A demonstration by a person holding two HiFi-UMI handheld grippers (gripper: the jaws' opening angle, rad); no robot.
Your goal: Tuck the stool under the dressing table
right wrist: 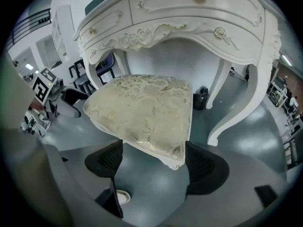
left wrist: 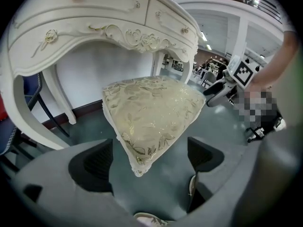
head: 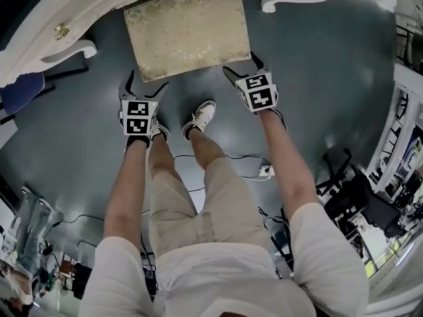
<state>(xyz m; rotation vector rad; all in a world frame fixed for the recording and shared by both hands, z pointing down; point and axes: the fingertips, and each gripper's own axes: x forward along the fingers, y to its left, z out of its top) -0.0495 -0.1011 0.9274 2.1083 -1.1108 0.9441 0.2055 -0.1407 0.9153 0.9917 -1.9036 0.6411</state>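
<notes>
floor: dark grey | wall: white | blue chair: left

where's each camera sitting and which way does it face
Head view: on the head, facing steeply down at the stool in front of the table; arms, legs, shoes, left gripper and right gripper show.
Left gripper view: on the left gripper, facing along its open fingers at the stool's corner; the right gripper shows at right.
Right gripper view: on the right gripper, facing the stool's other corner; the left gripper shows at left.
Shared: all show stool and table.
</notes>
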